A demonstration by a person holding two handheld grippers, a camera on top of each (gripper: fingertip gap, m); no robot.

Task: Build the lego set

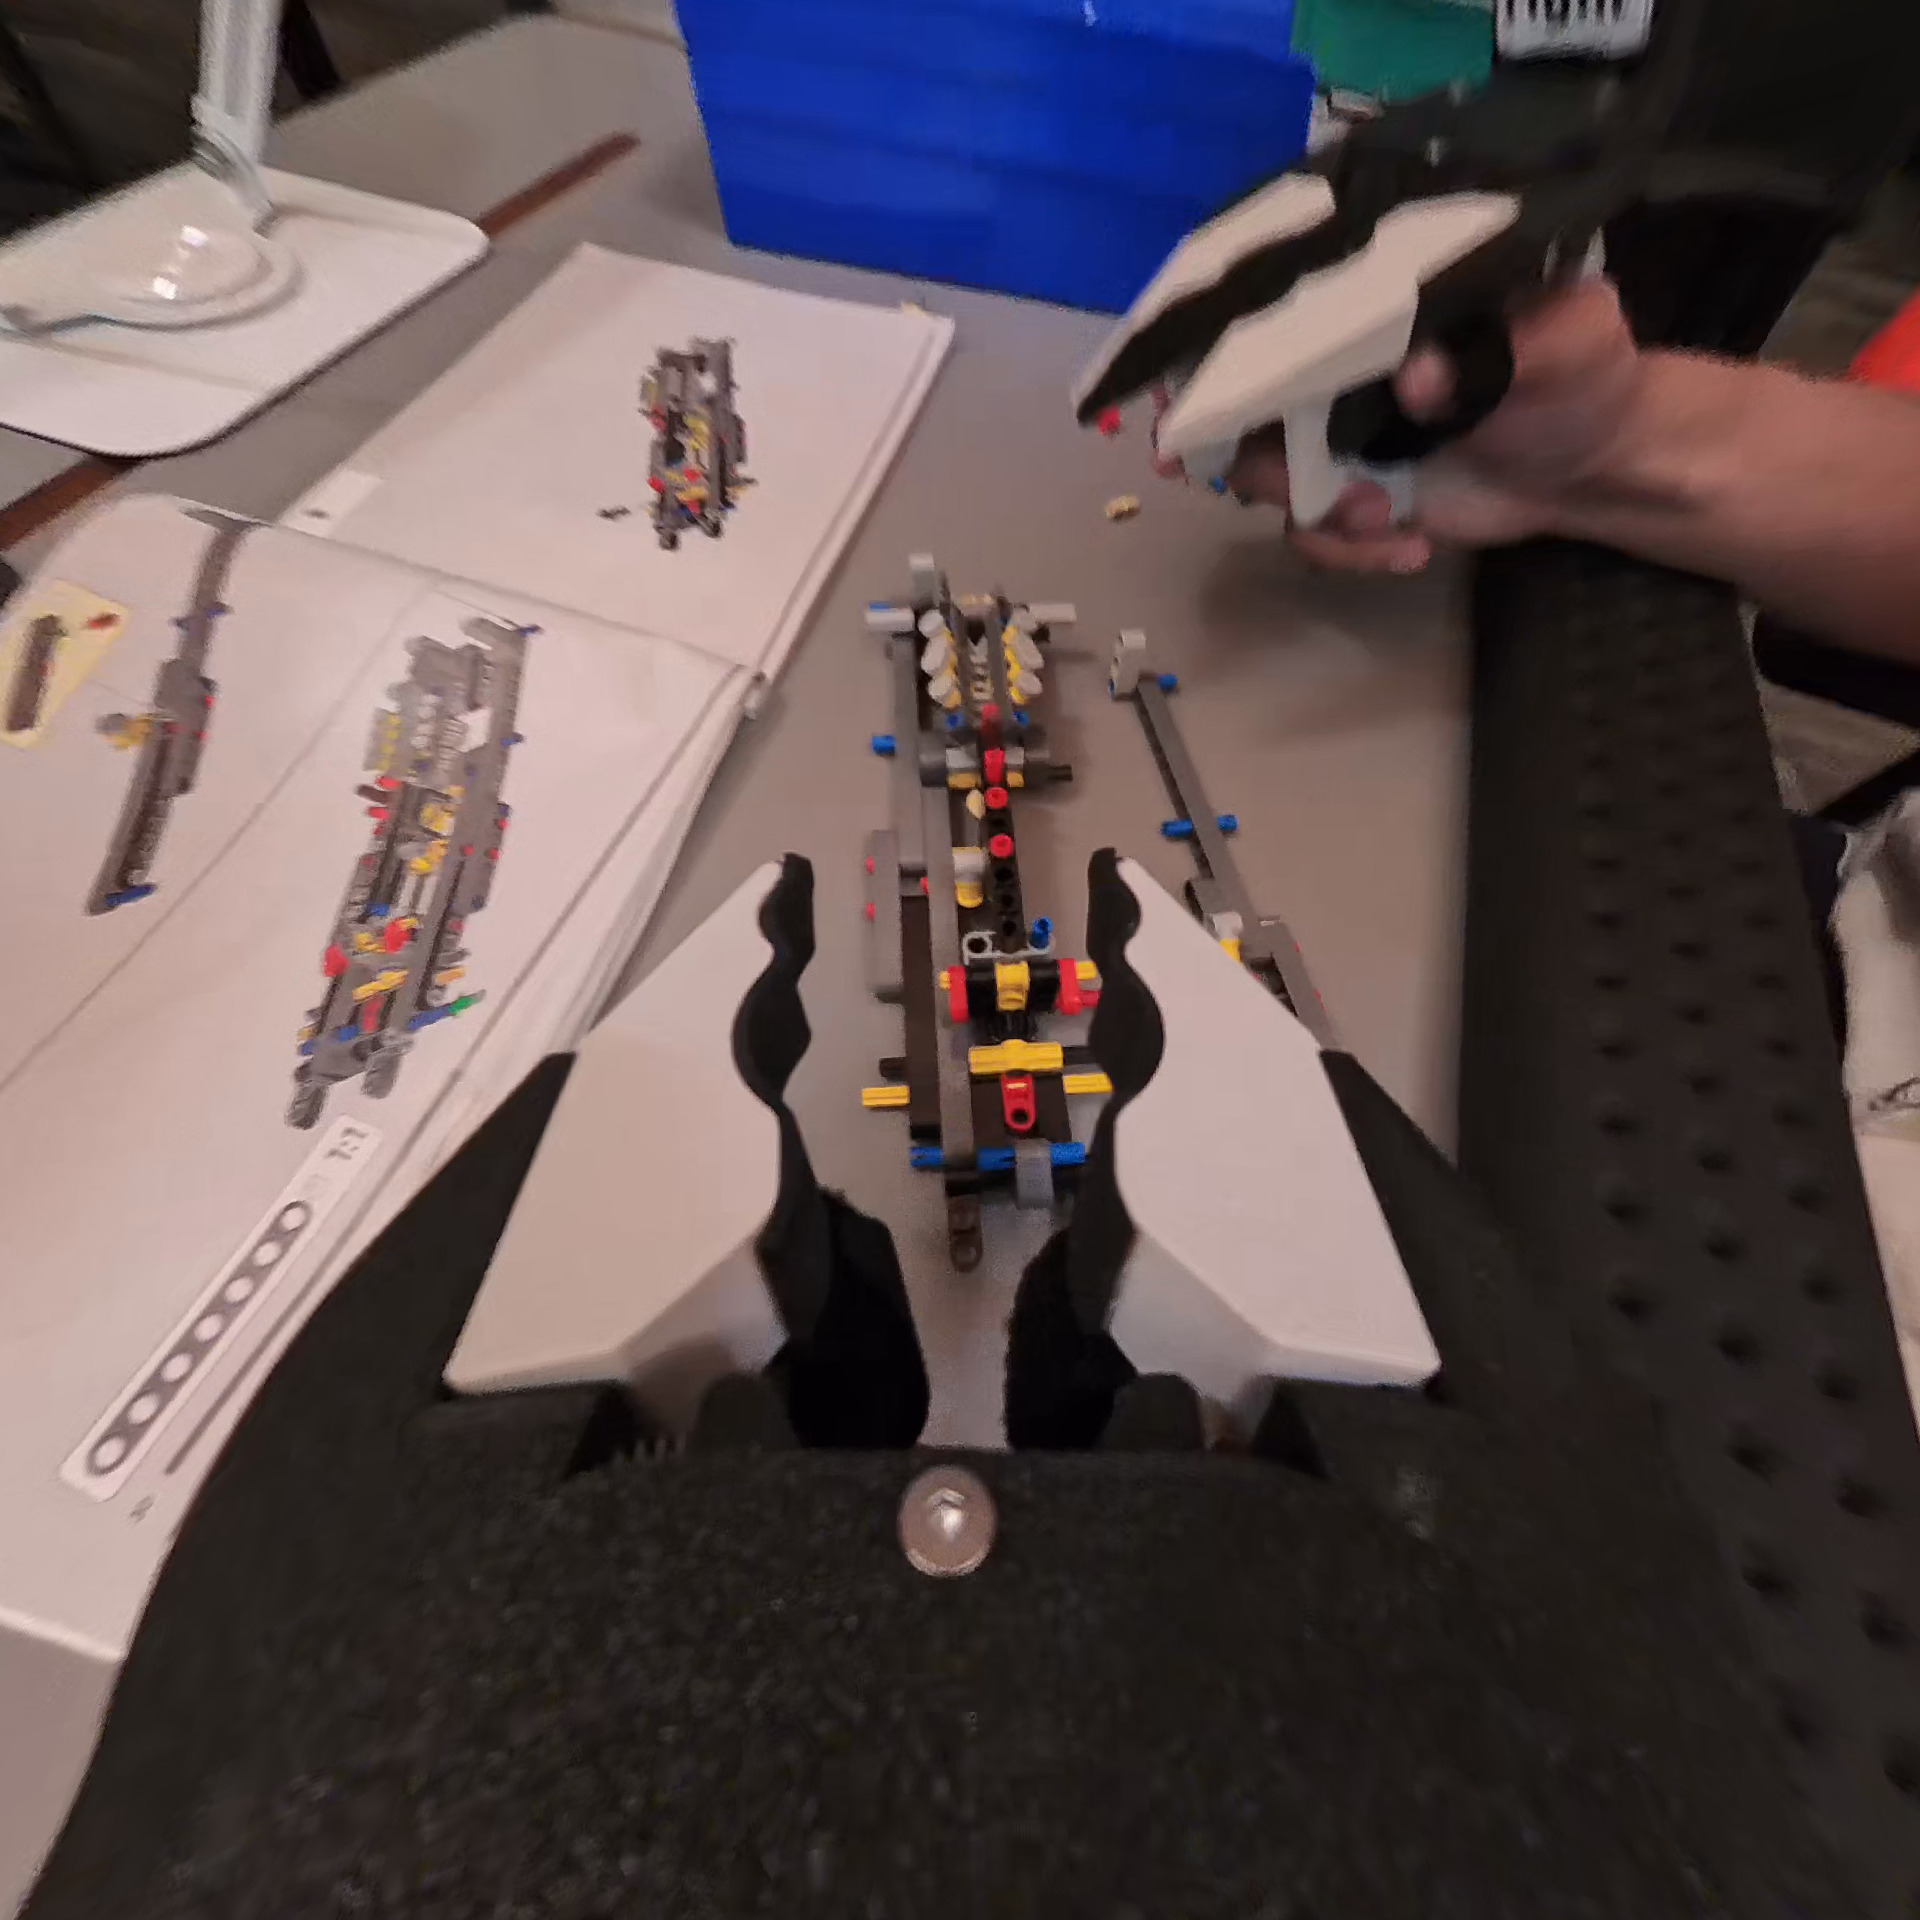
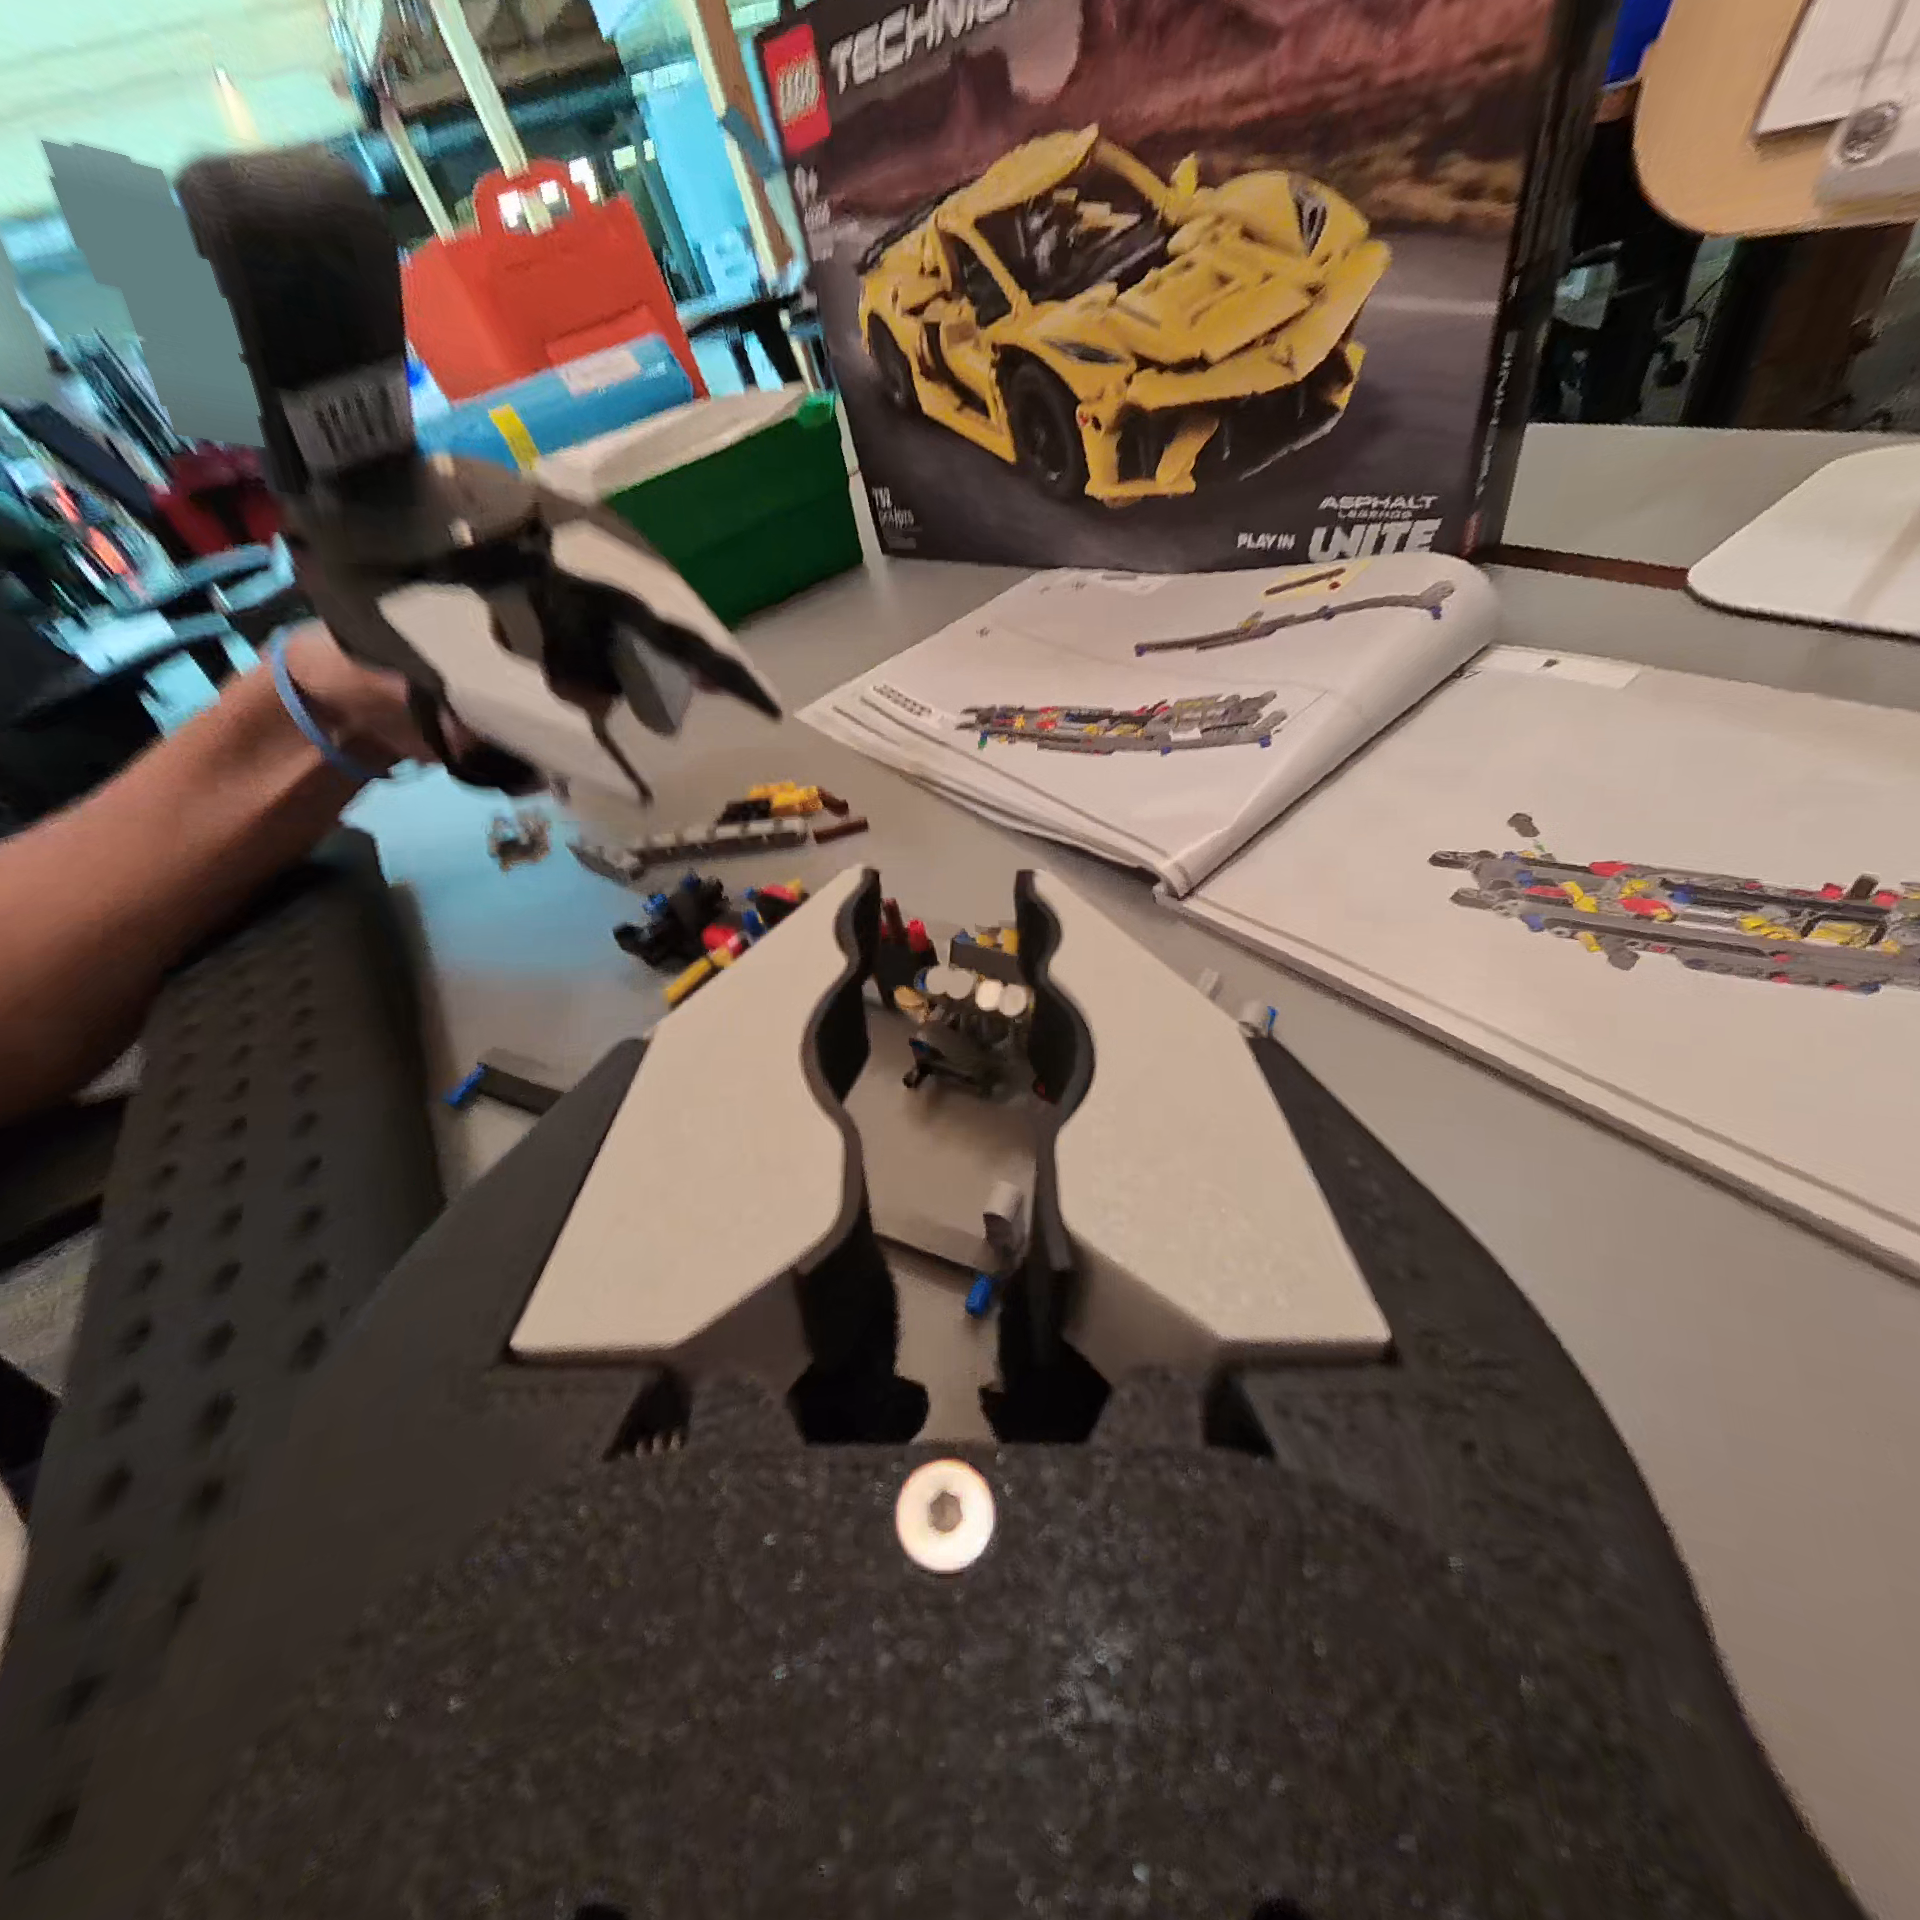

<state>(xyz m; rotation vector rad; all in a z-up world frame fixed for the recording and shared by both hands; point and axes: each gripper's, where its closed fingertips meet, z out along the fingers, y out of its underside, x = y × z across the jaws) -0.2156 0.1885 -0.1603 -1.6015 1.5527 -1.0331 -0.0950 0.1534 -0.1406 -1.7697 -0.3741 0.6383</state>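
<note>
The long lego chassis (image 1: 977, 883), grey and black with red, yellow and blue pins, lies on the grey table (image 1: 1330, 748). My left gripper (image 1: 948, 873) is open and empty, and the chassis' near end shows between its fingers. A separate grey beam with blue pins (image 1: 1195, 810) lies to the right of the chassis. My right gripper (image 1: 1138, 416) is held above the table at the far right. In the right wrist view it (image 2: 945, 883) is open and empty, with the chassis' engine end (image 2: 966, 1003) showing between its fingers. The left gripper (image 2: 623, 707) shows blurred, raised above the table.
An open instruction booklet (image 1: 468, 727) lies to the left, with a white tray (image 1: 208, 312) behind it. A blue bin (image 1: 987, 135) and the set's box (image 2: 1143, 291) stand at the back. A small tan piece (image 1: 1120, 507) lies loose. A black perforated chair part (image 1: 1662, 1039) runs along the table's right edge. Across from one pair of fingers to the other is roughly 15 cm.
</note>
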